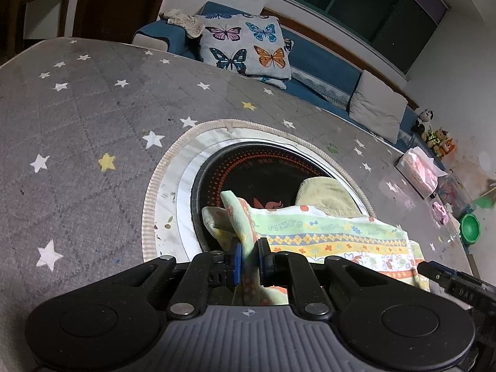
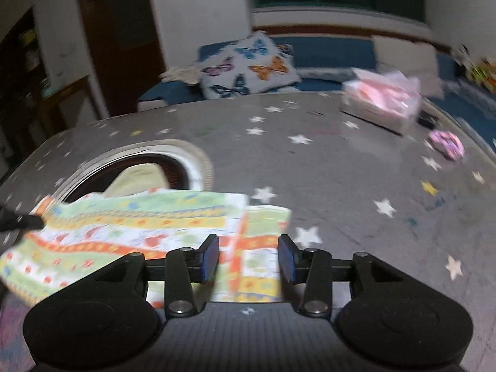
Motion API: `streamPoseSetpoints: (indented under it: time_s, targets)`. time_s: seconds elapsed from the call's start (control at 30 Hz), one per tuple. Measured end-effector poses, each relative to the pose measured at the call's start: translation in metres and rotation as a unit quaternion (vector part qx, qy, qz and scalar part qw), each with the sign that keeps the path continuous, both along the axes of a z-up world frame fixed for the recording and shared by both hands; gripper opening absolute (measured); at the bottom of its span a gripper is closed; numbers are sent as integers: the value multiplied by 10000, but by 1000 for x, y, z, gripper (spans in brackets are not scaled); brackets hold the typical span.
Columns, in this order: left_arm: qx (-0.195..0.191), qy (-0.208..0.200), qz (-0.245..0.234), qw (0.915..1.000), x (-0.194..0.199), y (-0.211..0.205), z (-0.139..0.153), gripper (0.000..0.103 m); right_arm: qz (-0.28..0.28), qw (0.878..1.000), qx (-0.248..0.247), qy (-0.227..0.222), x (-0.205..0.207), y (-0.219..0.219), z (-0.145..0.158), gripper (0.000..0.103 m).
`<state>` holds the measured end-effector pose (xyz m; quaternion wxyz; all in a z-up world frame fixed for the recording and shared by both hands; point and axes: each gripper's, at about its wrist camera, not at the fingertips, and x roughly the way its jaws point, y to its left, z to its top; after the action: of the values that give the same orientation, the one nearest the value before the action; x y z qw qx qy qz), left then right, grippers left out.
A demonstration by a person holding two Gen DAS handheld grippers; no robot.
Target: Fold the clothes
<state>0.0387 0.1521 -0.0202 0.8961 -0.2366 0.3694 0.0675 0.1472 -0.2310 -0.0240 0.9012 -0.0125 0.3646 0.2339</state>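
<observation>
A colourful patterned cloth [image 1: 334, 235], green, yellow and orange striped, lies partly folded on the grey star-print table cover [image 1: 93, 124]. My left gripper [image 1: 248, 263] is shut on the cloth's left edge and holds it raised. In the right wrist view the cloth [image 2: 139, 229] stretches leftward, with a lower layer [image 2: 263, 248] flat under my right gripper [image 2: 248, 260], which is open just above it. The left gripper's tip [image 2: 28, 221] shows at the cloth's far left. The right gripper's body [image 1: 449, 279] shows at the right edge of the left wrist view. The right wrist view is blurred.
A round black cooktop [image 1: 263, 167] with a white ring is set in the table; a yellow cloth [image 1: 328, 195] lies on it. A pink tissue pack [image 2: 381, 99] and a pink scrunchie [image 2: 448, 144] lie at the far right. A blue sofa with a butterfly cushion [image 1: 245, 46] stands behind.
</observation>
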Motion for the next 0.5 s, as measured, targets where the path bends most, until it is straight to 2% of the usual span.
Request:
streamPoseSetpoints:
  time_s: [0.13,0.3,0.33,0.43,0.5]
  targets:
    - [42,-18,-14,10000,1,-2,2,11,-160,9996,193,161,10,-4,-6,48]
    - [107,-42,-50,9999,2,-5,6,11,-100,9992,348,187,12,5,-10,46]
    - [125,-55,-67,9999,3,-6,8,11,-67,9993,329,171,11,8,-10,41]
    - [183,-98,-122,9997,5,-9,12,10,-1,9995,278,138,10,15,-9,16]
    - [235,-145,-177,9995,6,-12,16,9,-7,9995,304,115,9,15,-7,9]
